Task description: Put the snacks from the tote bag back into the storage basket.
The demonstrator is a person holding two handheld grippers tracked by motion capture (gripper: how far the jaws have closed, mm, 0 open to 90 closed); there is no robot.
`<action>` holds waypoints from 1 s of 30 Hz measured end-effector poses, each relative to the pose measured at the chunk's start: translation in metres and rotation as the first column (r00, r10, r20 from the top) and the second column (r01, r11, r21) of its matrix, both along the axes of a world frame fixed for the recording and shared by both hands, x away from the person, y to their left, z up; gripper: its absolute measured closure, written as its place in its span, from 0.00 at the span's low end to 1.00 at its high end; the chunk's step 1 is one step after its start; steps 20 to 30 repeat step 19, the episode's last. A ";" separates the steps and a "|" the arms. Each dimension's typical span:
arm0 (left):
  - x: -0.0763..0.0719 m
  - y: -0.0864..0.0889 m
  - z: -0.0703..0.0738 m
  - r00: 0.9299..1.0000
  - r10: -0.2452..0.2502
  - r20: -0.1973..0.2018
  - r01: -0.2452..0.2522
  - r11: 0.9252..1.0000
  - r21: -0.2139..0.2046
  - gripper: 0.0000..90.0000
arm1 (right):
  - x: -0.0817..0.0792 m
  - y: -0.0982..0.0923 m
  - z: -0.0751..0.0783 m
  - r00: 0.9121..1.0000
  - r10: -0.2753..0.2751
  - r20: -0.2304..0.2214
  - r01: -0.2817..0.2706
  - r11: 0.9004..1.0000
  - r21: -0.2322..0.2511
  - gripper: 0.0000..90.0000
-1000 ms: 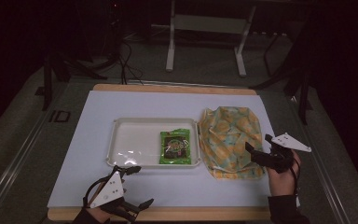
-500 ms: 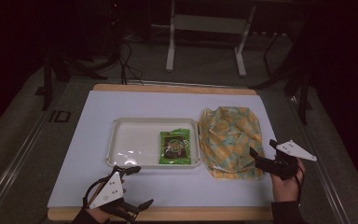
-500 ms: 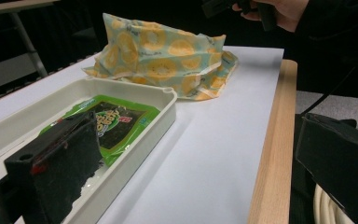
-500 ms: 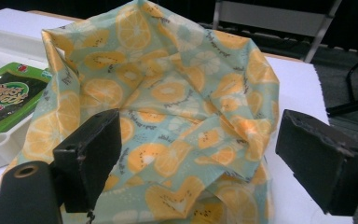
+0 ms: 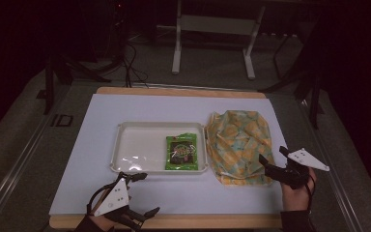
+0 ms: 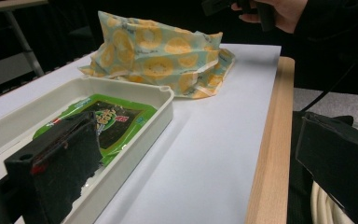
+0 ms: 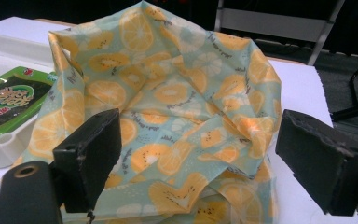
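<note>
Right tongs (image 5: 269, 166) wide open, empty, at the near edge of the bag (image 5: 239, 145) beside the tray (image 5: 125, 164) on the desk (image 5: 290, 203). Left tongs (image 5: 140, 193) open too, holding nothing. Risk: thin bag slipping, or dragging against the tray, if pinched too shallow.

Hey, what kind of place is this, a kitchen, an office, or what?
Probably a lab or recording studio, not a kitchen: a white-covered table on grey carpet, dark surroundings with cables and equipment stands behind, and a hand-held gripper at work.
</note>
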State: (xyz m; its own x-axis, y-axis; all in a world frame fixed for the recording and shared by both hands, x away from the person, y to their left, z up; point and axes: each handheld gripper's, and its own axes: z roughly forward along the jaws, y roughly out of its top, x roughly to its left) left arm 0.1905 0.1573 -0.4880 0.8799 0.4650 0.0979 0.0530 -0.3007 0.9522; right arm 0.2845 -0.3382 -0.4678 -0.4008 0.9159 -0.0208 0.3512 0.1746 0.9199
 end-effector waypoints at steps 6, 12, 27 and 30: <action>0.000 0.000 0.000 1.000 -0.004 -0.001 0.004 1.000 -0.002 0.00 | 0.003 0.001 -0.002 1.000 0.006 0.002 -0.006 1.000 0.010 0.16; 0.000 0.000 0.000 1.000 -0.005 0.000 0.005 1.000 0.001 0.00 | 0.003 0.004 -0.002 0.999 0.023 0.022 -0.023 1.000 -0.022 0.15; 0.000 0.000 0.000 1.000 -0.003 0.004 0.003 1.000 0.004 0.00 | 0.003 0.002 -0.003 0.999 0.025 0.028 -0.024 0.999 -0.029 0.16; 0.000 0.000 0.000 1.000 -0.003 0.004 0.003 1.000 0.004 0.00 | 0.003 0.002 -0.003 0.999 0.025 0.028 -0.024 0.999 -0.029 0.16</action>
